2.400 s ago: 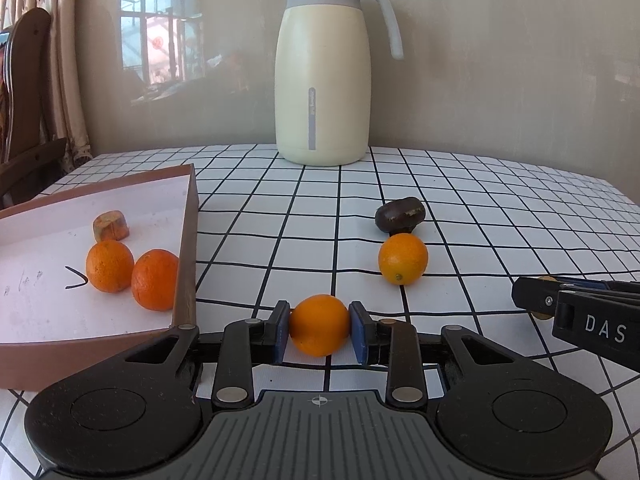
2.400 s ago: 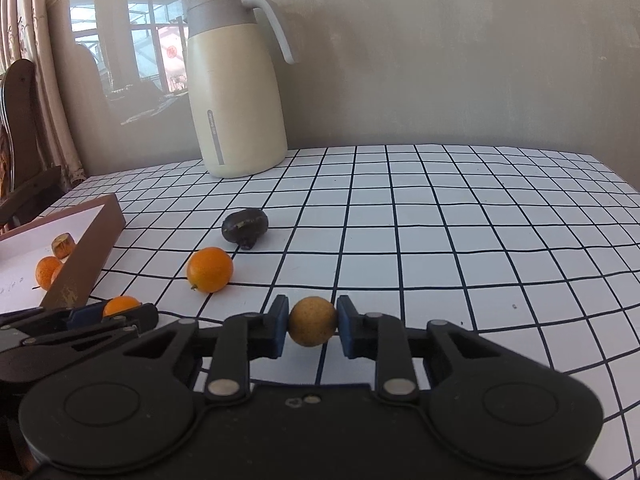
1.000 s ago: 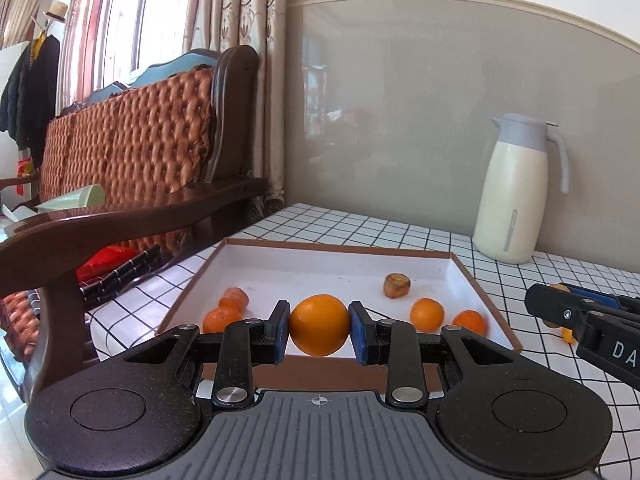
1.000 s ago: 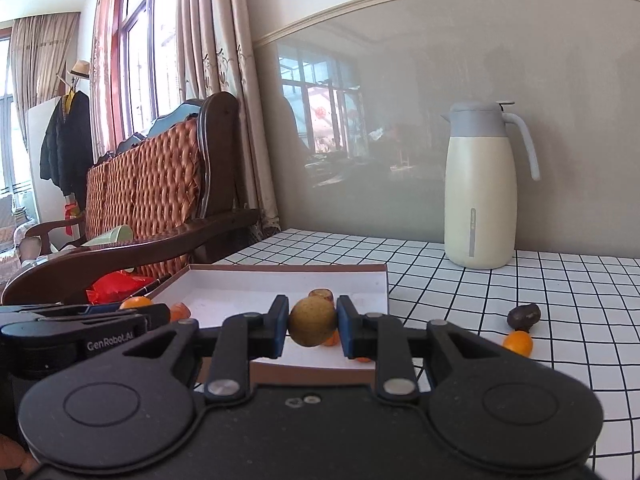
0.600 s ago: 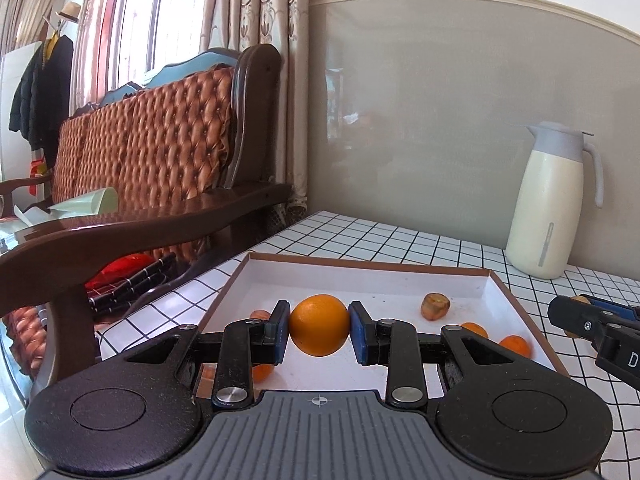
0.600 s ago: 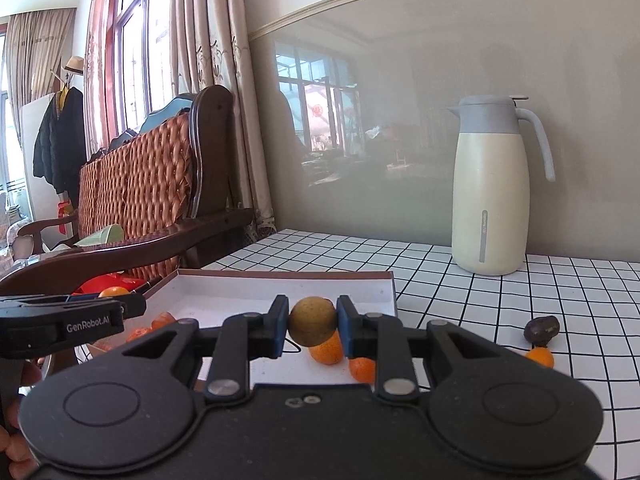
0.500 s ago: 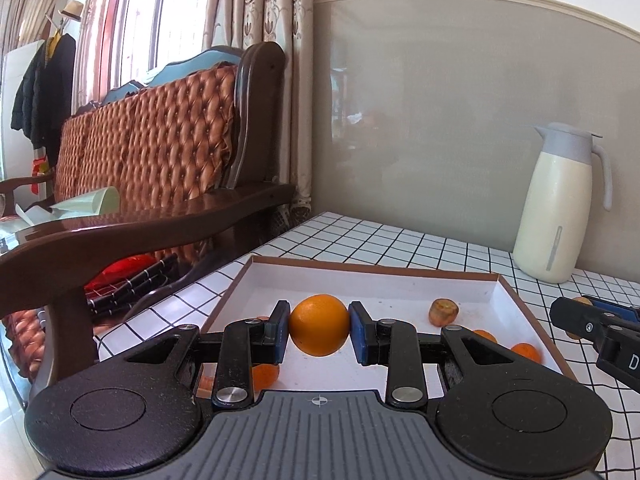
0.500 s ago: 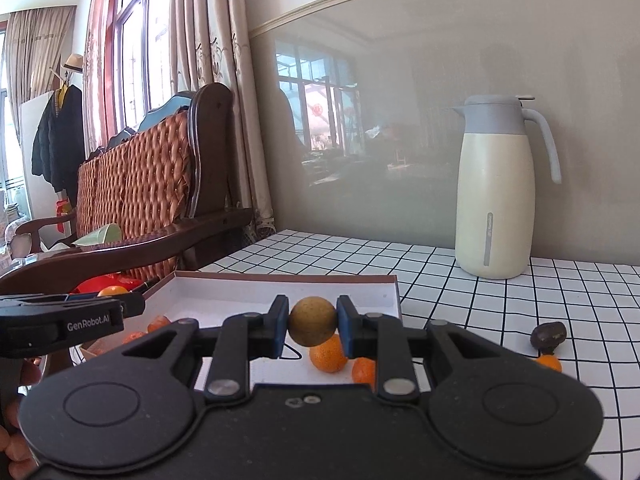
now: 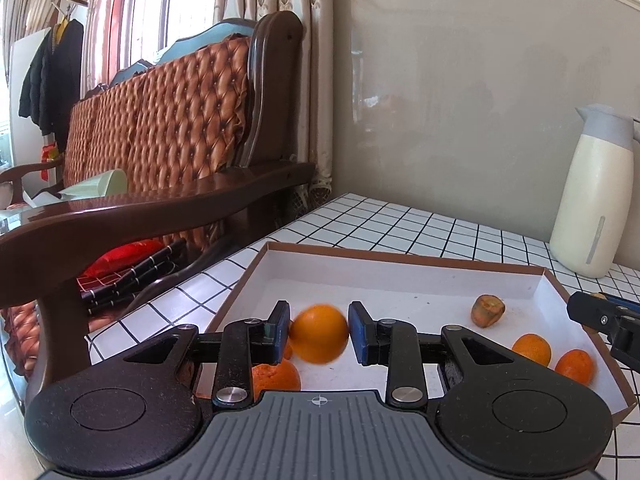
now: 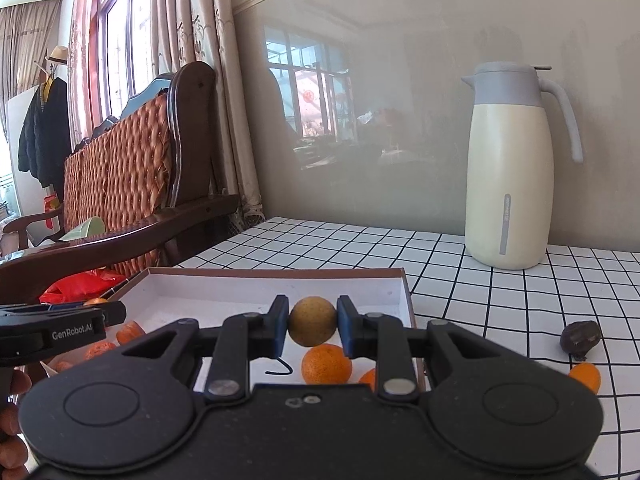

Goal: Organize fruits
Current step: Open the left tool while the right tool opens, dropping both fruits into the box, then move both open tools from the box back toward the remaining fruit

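Note:
My left gripper [image 9: 319, 332] stands open over the near left part of the brown-rimmed white box [image 9: 400, 268]. A blurred orange [image 9: 319, 333] lies between its jaws with small gaps on both sides. My right gripper [image 10: 313, 325] is shut on a yellow-brown round fruit [image 10: 313, 321] above the box [image 10: 280, 274]. Several small oranges lie in the box [image 9: 531, 349], [image 9: 575, 366], [image 9: 276, 376], with a brown fruit piece [image 9: 487, 310]. A dark fruit [image 10: 580, 336] and an orange [image 10: 585, 376] lie on the table to the right.
A cream thermos jug [image 10: 510, 168] stands at the back of the checkered table [image 10: 520, 292]. A wooden sofa with a quilted back [image 9: 160, 152] runs along the table's left edge. The right gripper's tip shows at the left wrist view's right edge [image 9: 604, 316].
My left gripper has opened and let go of the orange, which now looks blurred and slightly lower. Both grippers have moved further over the box. The right one still holds its fruit.

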The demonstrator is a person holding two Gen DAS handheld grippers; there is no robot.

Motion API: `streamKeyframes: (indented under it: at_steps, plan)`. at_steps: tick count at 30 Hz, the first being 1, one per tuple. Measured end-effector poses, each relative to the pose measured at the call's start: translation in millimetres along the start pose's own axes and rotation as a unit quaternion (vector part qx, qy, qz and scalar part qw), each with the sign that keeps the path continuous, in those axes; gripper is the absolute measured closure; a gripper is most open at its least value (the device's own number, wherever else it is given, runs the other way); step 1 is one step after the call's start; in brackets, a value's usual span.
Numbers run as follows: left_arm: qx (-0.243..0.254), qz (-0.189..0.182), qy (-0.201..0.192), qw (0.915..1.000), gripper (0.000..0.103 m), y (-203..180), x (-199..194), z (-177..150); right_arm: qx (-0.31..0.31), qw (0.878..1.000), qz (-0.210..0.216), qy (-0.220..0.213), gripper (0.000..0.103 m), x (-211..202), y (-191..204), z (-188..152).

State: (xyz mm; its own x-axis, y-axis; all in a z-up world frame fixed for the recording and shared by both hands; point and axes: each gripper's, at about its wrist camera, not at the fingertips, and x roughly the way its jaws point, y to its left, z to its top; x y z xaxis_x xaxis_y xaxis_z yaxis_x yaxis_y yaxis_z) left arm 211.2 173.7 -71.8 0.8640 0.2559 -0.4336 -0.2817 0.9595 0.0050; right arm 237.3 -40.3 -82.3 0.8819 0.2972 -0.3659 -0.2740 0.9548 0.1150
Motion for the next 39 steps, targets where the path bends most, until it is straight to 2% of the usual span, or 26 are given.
streamKeyframes:
  at_steps: [1,2,3,4,5,7,9,31,39]
  plan:
    - [0.0,0.0,0.002,1.0,0.068,0.0,1.6,0.7,0.001,1.0,-0.002,0.001,0.082,0.9,0.1,-0.8]
    - [0.002,0.001,0.005,1.0,0.058,-0.4,3.6,1.7,0.002,1.0,-0.003,0.002,0.072,1.5,0.2,-1.0]
    - [0.003,0.006,0.007,0.9999,0.015,-0.7,4.2,2.5,0.002,1.0,-0.008,0.001,0.039,1.3,0.9,-1.0]
    - [-0.003,0.021,0.0,0.9998,0.0,0.3,1.8,3.9,0.004,1.0,-0.02,-0.007,0.02,-1.2,1.3,-0.4]
    - [-0.01,0.026,-0.016,0.9995,0.0,2.0,-3.6,4.9,0.007,0.999,-0.03,-0.024,0.006,-6.4,1.3,0.2]
    - [-0.008,0.02,-0.039,0.999,0.0,4.5,-13.4,12.7,0.007,0.997,-0.044,-0.063,0.006,-18.9,1.4,3.8]
    - [-0.002,0.031,-0.049,0.9983,0.0,4.5,-17.2,15.1,0.007,0.997,-0.036,-0.069,0.006,-21.7,-0.3,8.7]
    - [0.002,0.049,-0.054,0.9973,0.0,6.4,-29.5,10.3,0.02,0.998,-0.034,-0.044,0.006,-23.4,-5.2,6.1]
    - [0.017,0.05,-0.075,0.9958,0.0,1.2,-45.7,10.0,0.025,0.998,-0.036,-0.039,0.006,-35.0,-14.0,7.8]
